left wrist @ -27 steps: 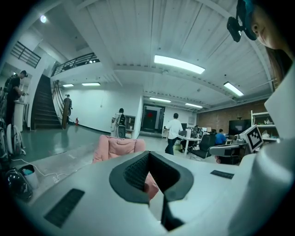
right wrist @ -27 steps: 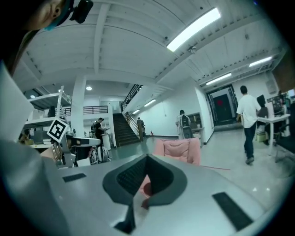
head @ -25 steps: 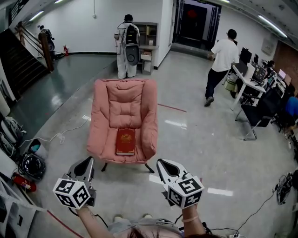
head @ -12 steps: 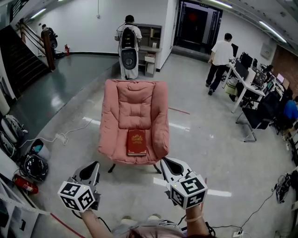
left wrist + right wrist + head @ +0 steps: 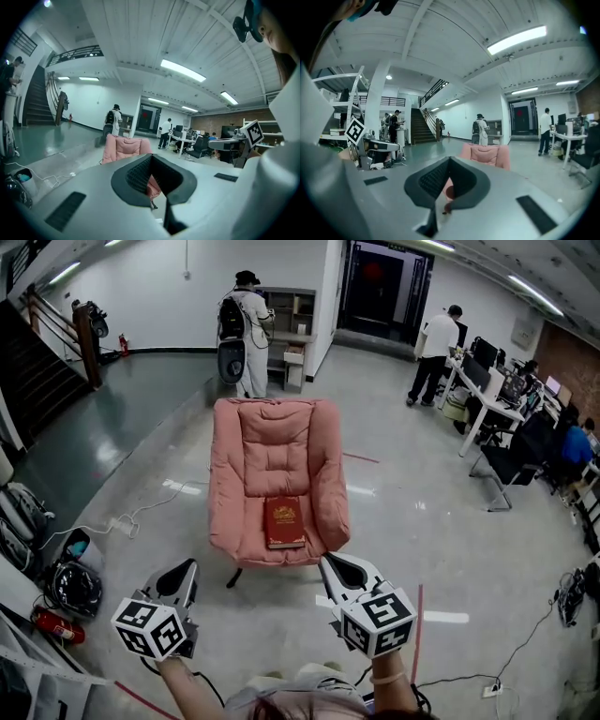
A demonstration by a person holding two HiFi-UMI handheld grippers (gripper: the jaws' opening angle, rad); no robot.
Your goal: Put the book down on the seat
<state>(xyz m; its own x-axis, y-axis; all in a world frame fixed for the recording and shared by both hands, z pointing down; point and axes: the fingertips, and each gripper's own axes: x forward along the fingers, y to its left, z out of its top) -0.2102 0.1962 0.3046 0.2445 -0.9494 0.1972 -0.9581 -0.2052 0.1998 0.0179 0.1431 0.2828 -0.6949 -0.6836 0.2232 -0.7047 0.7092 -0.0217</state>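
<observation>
Office floor [image 5: 450,540], left gripper [image 5: 182,570], right gripper [image 5: 336,568], jaws together

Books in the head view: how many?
1: a red book lies on the pink armchair seat, near its front edge. Others on the distant shelves cannot be ruled out.

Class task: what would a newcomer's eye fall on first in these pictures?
A pink armchair stands alone at the centre, with a red book lying flat on its seat. In the foreground the left gripper and right gripper, both shut and empty, point toward it.
</observation>
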